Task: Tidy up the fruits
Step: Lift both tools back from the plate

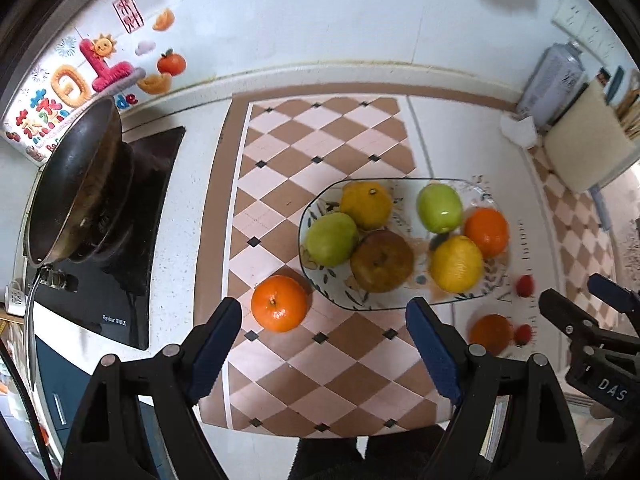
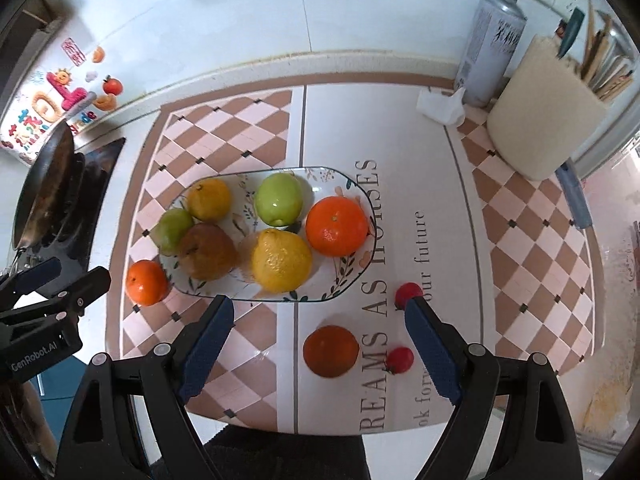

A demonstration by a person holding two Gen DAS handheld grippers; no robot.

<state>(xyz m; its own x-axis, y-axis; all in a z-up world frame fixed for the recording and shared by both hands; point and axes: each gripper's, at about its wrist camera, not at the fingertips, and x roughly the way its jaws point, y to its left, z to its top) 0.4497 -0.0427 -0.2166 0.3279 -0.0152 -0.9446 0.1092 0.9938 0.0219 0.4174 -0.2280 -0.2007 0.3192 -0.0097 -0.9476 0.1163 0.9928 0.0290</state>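
Note:
An oval floral plate (image 1: 340, 296) (image 2: 352, 276) holds two green apples, a brown pear (image 2: 206, 251), a yellow citrus, a lemon (image 2: 281, 261) and an orange (image 2: 337, 225). A loose orange (image 1: 279, 303) (image 2: 146, 282) lies on the mat just left of the plate. A darker orange (image 2: 330, 351) (image 1: 491, 333) and two small red fruits (image 2: 400, 359) (image 2: 408, 292) lie in front of the plate. My left gripper (image 1: 325, 332) is open and empty, above the loose orange. My right gripper (image 2: 318, 334) is open and empty, above the darker orange.
A dark pan (image 1: 76, 184) sits on a black cooktop (image 1: 120, 280) at the left. A spray can (image 2: 490, 48), a crumpled tissue (image 2: 440, 106) and a cream utensil holder (image 2: 540, 120) stand at the back right. The checkered mat (image 1: 320, 140) covers the counter.

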